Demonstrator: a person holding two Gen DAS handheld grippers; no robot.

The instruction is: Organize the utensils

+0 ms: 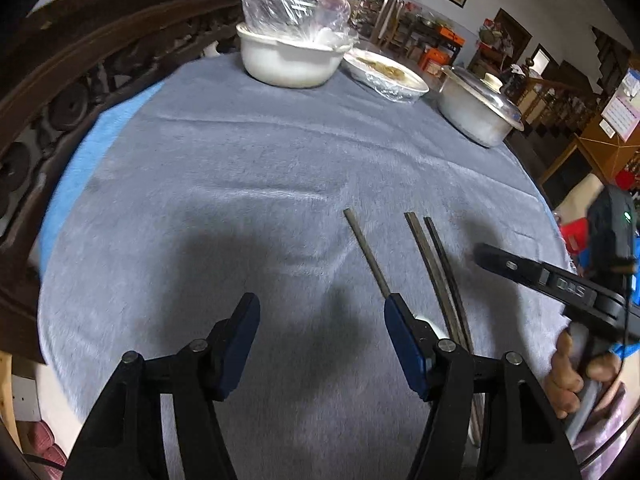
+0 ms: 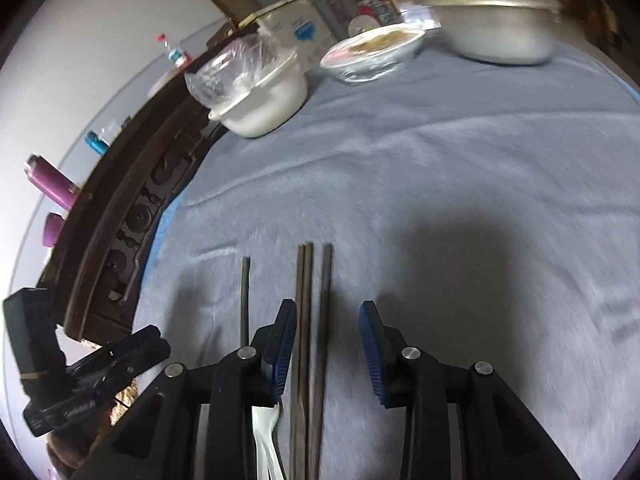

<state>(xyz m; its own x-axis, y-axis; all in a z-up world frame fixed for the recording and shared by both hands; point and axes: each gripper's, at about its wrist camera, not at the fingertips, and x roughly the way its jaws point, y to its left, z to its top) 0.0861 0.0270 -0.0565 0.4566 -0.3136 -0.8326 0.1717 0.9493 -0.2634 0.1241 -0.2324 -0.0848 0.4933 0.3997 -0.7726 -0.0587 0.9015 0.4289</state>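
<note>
At the far edge of the grey tablecloth stand three containers: a white bowl with a crumpled clear plastic bag inside it, a shallow dish of brownish food under film, and a metal pot with its lid on. The cloth between them and the near side lies bare and wrinkled; a dark carved wooden rail runs along its left edge. Four dark chopsticks lie side by side near the front, one set a little apart, with a white plastic utensil beside them. The left gripper hovers spread wide, holding nothing. The right gripper is also open, its fingers straddling three chopsticks
</note>
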